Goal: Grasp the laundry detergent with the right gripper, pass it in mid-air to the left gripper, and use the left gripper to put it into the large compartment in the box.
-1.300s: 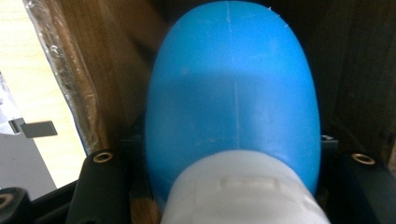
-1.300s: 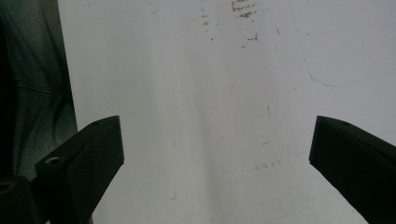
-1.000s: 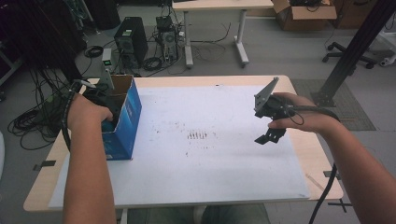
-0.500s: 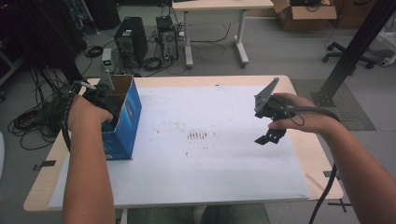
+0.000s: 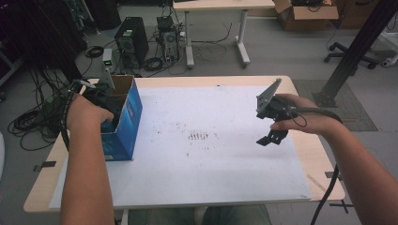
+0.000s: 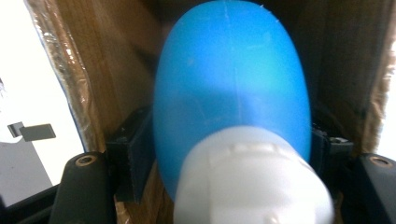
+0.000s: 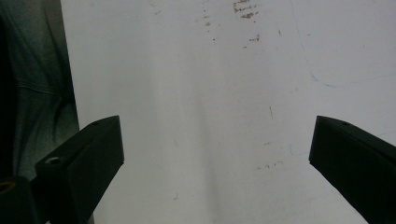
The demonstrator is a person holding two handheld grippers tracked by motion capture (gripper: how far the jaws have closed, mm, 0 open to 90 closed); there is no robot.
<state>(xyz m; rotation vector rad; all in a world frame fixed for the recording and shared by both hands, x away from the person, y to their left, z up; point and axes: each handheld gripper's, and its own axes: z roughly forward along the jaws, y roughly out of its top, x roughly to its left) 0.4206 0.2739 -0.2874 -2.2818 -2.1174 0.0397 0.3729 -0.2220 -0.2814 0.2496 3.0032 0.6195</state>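
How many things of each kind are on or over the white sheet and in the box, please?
Blue cardboard box: 1
Blue bottle with a white cap, inside the box between the left tool's jaws: 1
Hand-held tools, left tool in the box and right tool over the white sheet: 2
Total: 4

The high view looks forward and down over the whole tabletop (image 5: 211,187). The left gripper view sits very close inside the blue box (image 5: 123,119), facing a blue bottle (image 6: 233,93). The right gripper view looks down on the same white tabletop (image 7: 210,93) from nearby.
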